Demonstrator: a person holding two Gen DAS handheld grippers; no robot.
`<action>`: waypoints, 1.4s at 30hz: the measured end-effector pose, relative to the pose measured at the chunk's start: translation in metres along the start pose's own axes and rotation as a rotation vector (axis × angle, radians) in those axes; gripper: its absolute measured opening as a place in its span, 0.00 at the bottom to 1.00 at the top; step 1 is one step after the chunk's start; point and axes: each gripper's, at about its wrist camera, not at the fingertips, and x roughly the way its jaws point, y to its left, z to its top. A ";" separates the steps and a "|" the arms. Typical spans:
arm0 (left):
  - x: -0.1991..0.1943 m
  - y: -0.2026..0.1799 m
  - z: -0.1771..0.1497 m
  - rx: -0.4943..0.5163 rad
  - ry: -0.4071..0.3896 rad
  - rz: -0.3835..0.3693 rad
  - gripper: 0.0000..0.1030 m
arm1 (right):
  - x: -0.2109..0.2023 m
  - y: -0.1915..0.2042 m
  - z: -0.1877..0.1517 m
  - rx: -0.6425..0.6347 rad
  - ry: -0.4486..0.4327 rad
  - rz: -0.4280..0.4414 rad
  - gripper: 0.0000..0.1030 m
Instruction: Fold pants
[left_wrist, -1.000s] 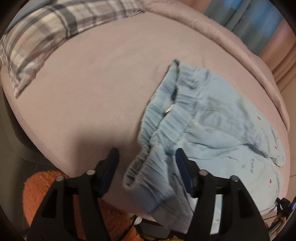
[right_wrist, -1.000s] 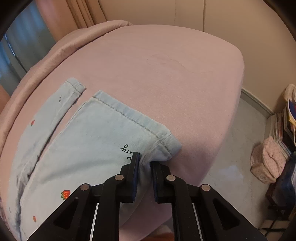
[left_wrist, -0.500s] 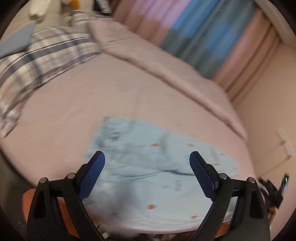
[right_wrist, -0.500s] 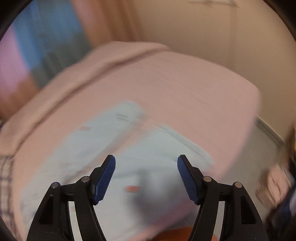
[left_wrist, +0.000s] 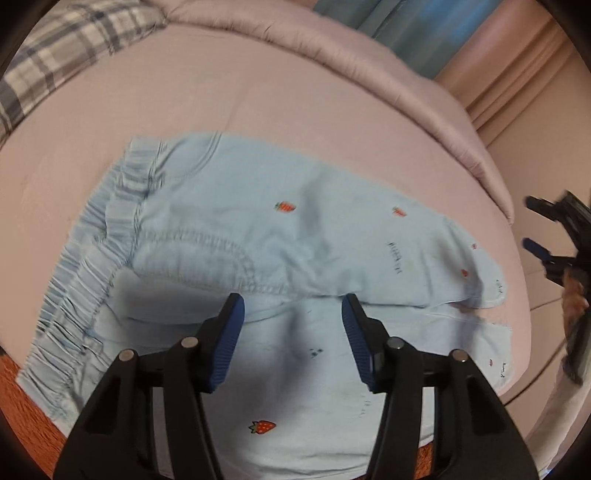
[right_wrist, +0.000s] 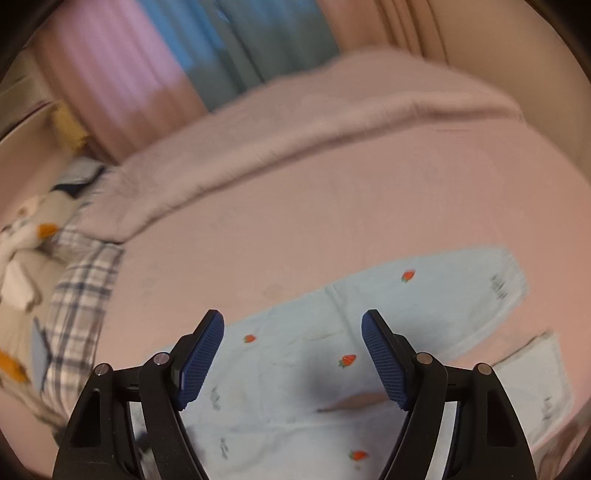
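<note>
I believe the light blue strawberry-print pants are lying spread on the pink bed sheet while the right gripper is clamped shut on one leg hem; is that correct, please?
Not quite. The light blue strawberry-print pants do lie spread on the pink bed sheet, but the right gripper is open, its jaws having just been opening, with no fabric pinched between them, as the right wrist view shows.

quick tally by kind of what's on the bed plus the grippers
pants: 1
plaid pillow: 1
folded pink blanket: 1
plush toy: 1
grippers: 2, left gripper and right gripper, both open above the pants
total: 6
</note>
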 end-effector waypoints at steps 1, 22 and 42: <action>0.003 0.002 0.001 -0.008 0.011 -0.009 0.53 | 0.012 -0.004 0.002 0.033 0.027 -0.007 0.75; 0.006 -0.011 0.012 -0.040 0.043 0.020 0.80 | 0.093 -0.064 -0.016 0.253 0.099 -0.292 0.06; 0.100 -0.083 0.092 -0.051 0.091 -0.049 0.58 | -0.063 -0.106 -0.168 0.219 -0.096 0.008 0.05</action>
